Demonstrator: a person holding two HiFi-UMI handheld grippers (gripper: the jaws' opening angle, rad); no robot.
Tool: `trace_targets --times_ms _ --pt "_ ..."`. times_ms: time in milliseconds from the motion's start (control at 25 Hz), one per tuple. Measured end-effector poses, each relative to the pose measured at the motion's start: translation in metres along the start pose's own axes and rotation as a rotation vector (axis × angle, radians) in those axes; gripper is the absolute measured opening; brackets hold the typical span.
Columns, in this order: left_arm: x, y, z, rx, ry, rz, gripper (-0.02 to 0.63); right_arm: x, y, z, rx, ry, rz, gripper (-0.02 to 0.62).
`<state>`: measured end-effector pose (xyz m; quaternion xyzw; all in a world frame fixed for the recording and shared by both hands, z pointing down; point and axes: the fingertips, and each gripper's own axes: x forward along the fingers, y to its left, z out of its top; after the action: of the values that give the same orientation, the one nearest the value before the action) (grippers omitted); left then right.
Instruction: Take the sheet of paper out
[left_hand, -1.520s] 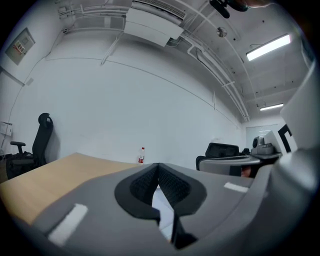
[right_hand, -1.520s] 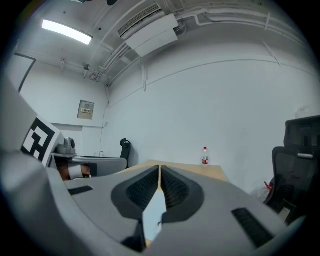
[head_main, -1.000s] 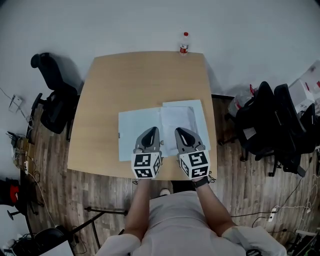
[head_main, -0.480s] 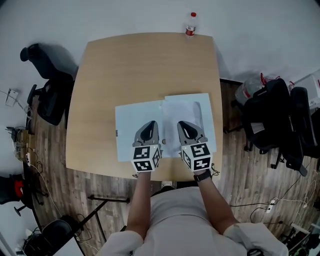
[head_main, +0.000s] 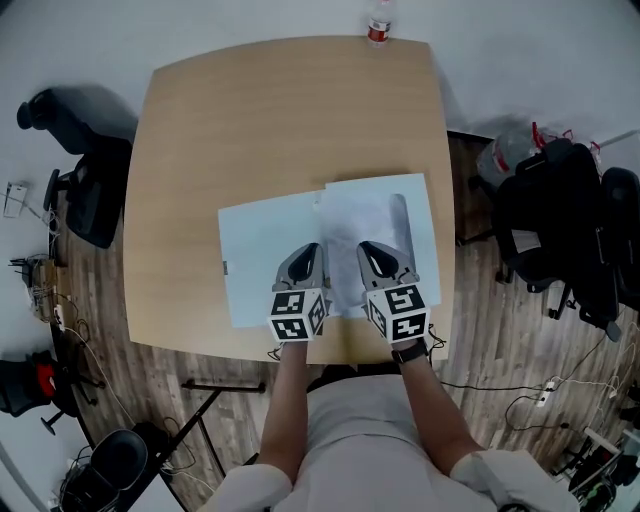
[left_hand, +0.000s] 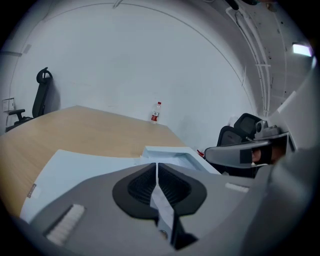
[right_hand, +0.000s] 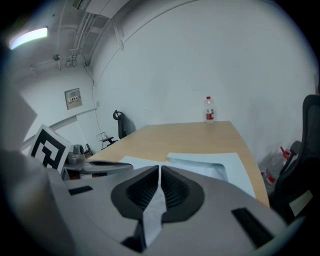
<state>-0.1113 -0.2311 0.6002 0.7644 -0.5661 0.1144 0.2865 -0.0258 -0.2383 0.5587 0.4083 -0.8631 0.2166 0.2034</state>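
A light blue folder (head_main: 262, 258) lies open on the wooden table (head_main: 250, 130). Its right half holds a white sheet of paper (head_main: 362, 222) under a clear pocket. My left gripper (head_main: 308, 252) hovers over the folder's middle fold, shut, with nothing in it. My right gripper (head_main: 371, 250) hovers beside it over the near part of the sheet, also shut and empty. In the left gripper view the folder (left_hand: 95, 161) spreads out ahead of the closed jaws. In the right gripper view the pocket half (right_hand: 207, 167) lies just beyond the closed jaws.
A small water bottle (head_main: 378, 28) stands at the table's far edge. Black office chairs stand left (head_main: 75, 190) and right (head_main: 560, 220) of the table. The table's near edge runs just under my wrists.
Both grippers have sunk toward the folder, side by side and still shut. The head view has shifted forward, so the table fills more of the picture.
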Motion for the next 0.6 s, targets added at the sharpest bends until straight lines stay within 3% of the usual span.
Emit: trace_targets --times_ms 600 --pt "0.035 0.004 -0.045 -0.079 0.167 -0.077 0.046 0.012 -0.011 -0.019 0.03 0.05 0.002 0.02"
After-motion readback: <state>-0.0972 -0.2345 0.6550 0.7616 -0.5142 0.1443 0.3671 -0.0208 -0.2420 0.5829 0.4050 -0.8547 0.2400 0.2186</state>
